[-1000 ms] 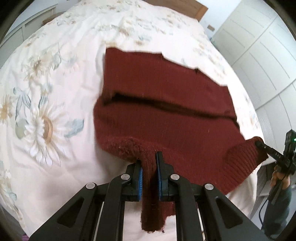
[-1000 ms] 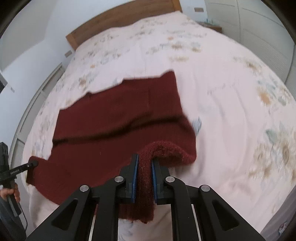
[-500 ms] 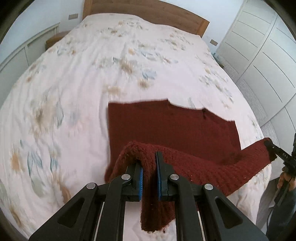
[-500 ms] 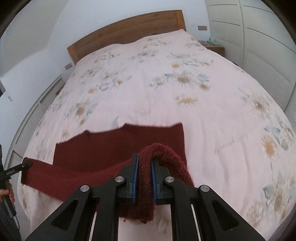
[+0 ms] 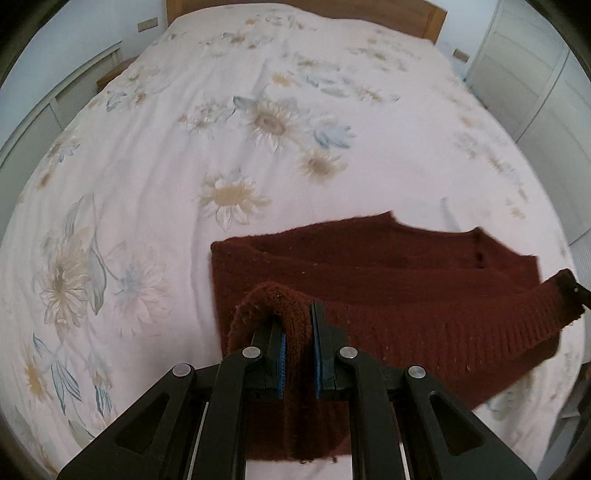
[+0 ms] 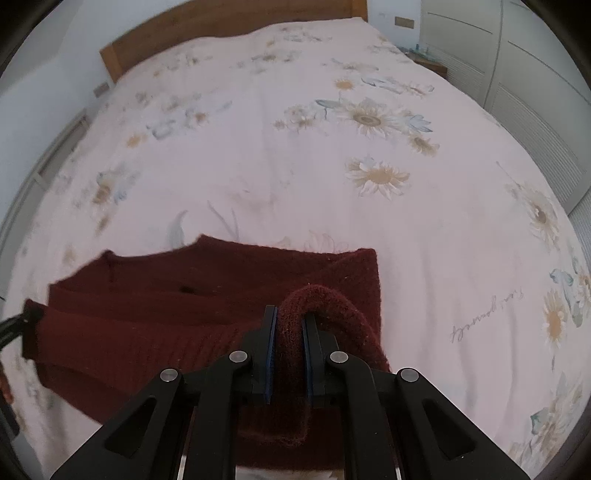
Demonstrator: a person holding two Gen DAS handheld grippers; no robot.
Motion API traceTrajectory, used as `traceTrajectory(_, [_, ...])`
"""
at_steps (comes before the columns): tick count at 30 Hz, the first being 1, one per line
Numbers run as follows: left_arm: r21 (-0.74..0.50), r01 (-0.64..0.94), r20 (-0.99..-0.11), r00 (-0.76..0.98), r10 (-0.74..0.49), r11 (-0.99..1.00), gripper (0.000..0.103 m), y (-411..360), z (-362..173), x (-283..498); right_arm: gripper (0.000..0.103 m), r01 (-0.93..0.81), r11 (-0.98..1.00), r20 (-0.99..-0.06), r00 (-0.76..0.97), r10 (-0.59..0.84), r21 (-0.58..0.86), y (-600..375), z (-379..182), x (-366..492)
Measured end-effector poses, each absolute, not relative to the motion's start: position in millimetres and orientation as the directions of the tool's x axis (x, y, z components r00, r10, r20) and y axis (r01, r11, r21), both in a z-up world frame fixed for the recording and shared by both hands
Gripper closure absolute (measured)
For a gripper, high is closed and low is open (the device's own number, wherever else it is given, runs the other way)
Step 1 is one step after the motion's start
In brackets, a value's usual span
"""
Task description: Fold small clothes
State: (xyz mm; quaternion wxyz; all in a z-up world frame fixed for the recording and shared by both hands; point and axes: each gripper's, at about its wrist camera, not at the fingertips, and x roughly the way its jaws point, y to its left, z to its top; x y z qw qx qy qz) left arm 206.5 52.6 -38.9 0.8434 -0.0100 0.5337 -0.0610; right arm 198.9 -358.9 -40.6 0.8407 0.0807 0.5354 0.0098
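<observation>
Pinching the ribbed hem at each corner, the left gripper (image 5: 298,343) and right gripper (image 6: 287,350) lift the maroon sweater's (image 5: 388,280) near edge above the bed (image 5: 184,155), likely to fold it far-ward

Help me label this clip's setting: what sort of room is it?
Most likely a bedroom: a large bed under a floral duvet, a wooden headboard, and white wardrobe doors. Both grippers hold a dark red sweater over it.
</observation>
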Motion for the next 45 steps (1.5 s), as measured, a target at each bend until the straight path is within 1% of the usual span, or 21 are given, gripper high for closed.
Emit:
traceTrajectory(6, [-0.031,0.08,-0.904,0.422,-0.062,0.996,0.092,49,-52,211,0.086,0.097,0.984,-0.906,0.413,0.098,0.151,-362,-53,205])
traceTrajectory(9, [-0.024,0.061,-0.918,0.394,-0.046,0.998,0.088,49,-53,214,0.066,0.103,0.981,-0.9,0.423,0.106,0.164,-364,-48,203])
traceTrajectory(10, [-0.028,0.052,-0.92,0.388,-0.046,0.998,0.084,50,-50,215,0.05,0.102,0.981,-0.895,0.434,0.103,0.163,-364,-43,201])
traceTrajectory(11, [-0.034,0.051,-0.921,0.387,-0.051,0.998,0.075,49,-48,215,0.036,0.098,0.982,-0.889,0.447,0.1,0.16,-364,-38,199])
traceTrajectory(12, [-0.046,0.054,-0.918,0.392,-0.064,0.997,0.063,48,-44,213,0.034,0.092,0.982,-0.885,0.454,0.104,0.163,-363,-34,198])
traceTrajectory(13, [-0.057,0.056,-0.913,0.401,-0.075,0.997,0.057,46,-39,211,0.033,0.082,0.982,-0.879,0.463,0.115,0.171,-362,-29,197])
traceTrajectory(14, [-0.05,0.058,-0.905,0.419,-0.07,0.997,0.043,43,-33,209,0.028,0.075,0.982,-0.875,0.468,0.121,0.175,-361,-25,195])
traceTrajectory(15, [-0.041,0.065,-0.9,0.431,-0.065,0.997,0.039,40,-28,207,0.024,0.067,0.982,-0.872,0.474,0.122,0.174,-359,-21,194])
traceTrajectory(16, [-0.041,0.079,-0.895,0.441,-0.072,0.996,0.039,36,-23,205,0.021,0.054,0.984,-0.867,0.484,0.121,0.168,-356,-16,191])
traceTrajectory(17, [-0.053,0.09,-0.889,0.449,-0.088,0.995,0.038,33,-17,203,0.02,0.036,0.987,-0.861,0.495,0.119,0.157,-351,-11,188])
traceTrajectory(18, [-0.062,0.095,-0.886,0.453,-0.098,0.994,0.034,31,-13,201,0.02,0.022,0.989,-0.856,0.503,0.117,0.148,-346,-8,186])
traceTrajectory(19, [-0.069,0.101,-0.881,0.461,-0.108,0.993,0.024,27,-8,199,0.018,0.002,0.99,-0.851,0.511,0.118,0.138,-340,-4,182])
traceTrajectory(20, [-0.074,0.111,-0.871,0.477,-0.119,0.991,0.02,23,-2,196,0.014,-0.015,0.991,-0.847,0.518,0.12,0.131,-334,-2,179])
traceTrajectory(21, [-0.077,0.124,-0.86,0.493,-0.129,0.989,0.012,18,3,193,0.011,-0.04,0.992,-0.841,0.526,0.126,0.123,-325,0,174])
traceTrajectory(22, [-0.076,0.132,-0.856,0.5,-0.132,0.988,0.005,15,5,191,0.002,-0.057,0.991,-0.837,0.531,0.131,0.119,-319,0,171])
traceTrajectory(24, [-0.065,0.16,-0.836,0.531,-0.141,0.985,0.001,3,9,183,0.0,-0.095,0.99,-0.829,0.542,0.135,0.1,-303,-1,162])
traceTrajectory(27, [-0.035,0.205,-0.822,0.551,-0.145,0.978,0.001,-14,5,173,0.0,-0.147,0.988,-0.821,0.556,0.126,0.052,-278,-11,147])
traceTrajectory(30, [0.0,0.246,-0.816,0.56,-0.142,0.969,0.001,-31,-10,160,0.0,-0.173,0.985,-0.827,0.551,0.117,0.024,-260,-28,134])
traceTrajectory(34, [0.021,0.277,-0.835,0.533,-0.136,0.961,0.001,-44,-44,147,0.0,-0.174,0.984,-0.85,0.515,0.113,0.025,-250,-59,123])
traceTrajectory(40, [0.073,0.254,-0.885,0.462,-0.055,0.965,0.001,-30,-95,141,0.0,-0.119,0.993,-0.882,0.469,0.047,-0.01,-271,-99,119])
traceTrajectory(45, [0.018,0.199,-0.883,0.463,-0.078,0.98,0.001,8,-105,136,0.0,-0.046,0.998,-0.883,0.465,0.064,0.048,-312,-104,118])
